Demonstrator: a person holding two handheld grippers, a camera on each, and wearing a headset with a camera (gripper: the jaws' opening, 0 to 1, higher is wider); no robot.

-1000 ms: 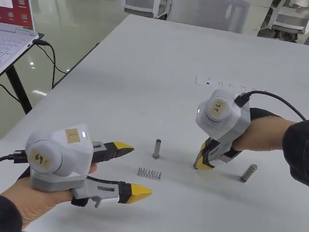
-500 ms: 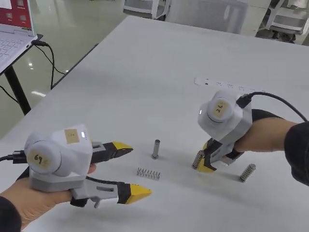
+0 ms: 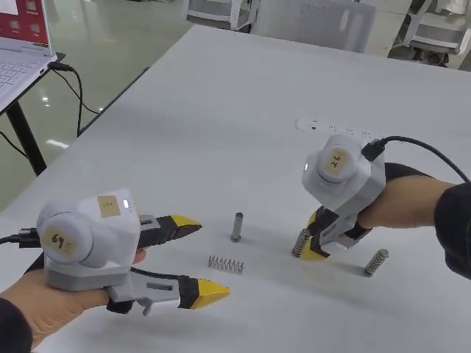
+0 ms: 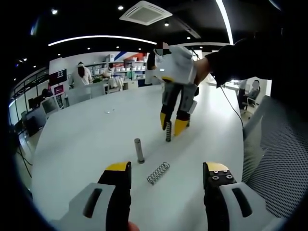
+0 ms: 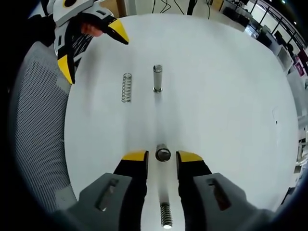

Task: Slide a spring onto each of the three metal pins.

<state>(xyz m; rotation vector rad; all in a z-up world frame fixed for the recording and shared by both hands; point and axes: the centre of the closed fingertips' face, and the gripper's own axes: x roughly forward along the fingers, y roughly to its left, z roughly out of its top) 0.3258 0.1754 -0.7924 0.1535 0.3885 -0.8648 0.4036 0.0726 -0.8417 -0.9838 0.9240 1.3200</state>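
A bare metal pin (image 3: 237, 226) (image 4: 139, 150) (image 5: 157, 77) stands upright mid-table. Just in front of it a loose spring (image 3: 226, 264) (image 4: 158, 173) (image 5: 126, 87) lies flat. To the right, a second pin wearing a spring (image 3: 302, 242) (image 4: 168, 131) (image 5: 163, 154) stands between the jaws of my right gripper (image 3: 312, 247) (image 5: 162, 156), which flank it narrowly open with small gaps either side. Another spring-wrapped piece (image 3: 377, 262) (image 5: 166, 214) sits further right; whether it is upright I cannot tell. My left gripper (image 3: 199, 257) (image 4: 166, 169) hovers wide open left of the loose spring, holding nothing.
A white power strip (image 3: 337, 130) lies further back on the white table (image 3: 221, 132). A laptop (image 3: 22, 37) on a side stand and its cable (image 3: 77, 88) are off the table's left edge. Chairs stand beyond the far end.
My right gripper has edged back and up a little, so the spring on the pin between its jaws now shows. The left gripper has stayed put.
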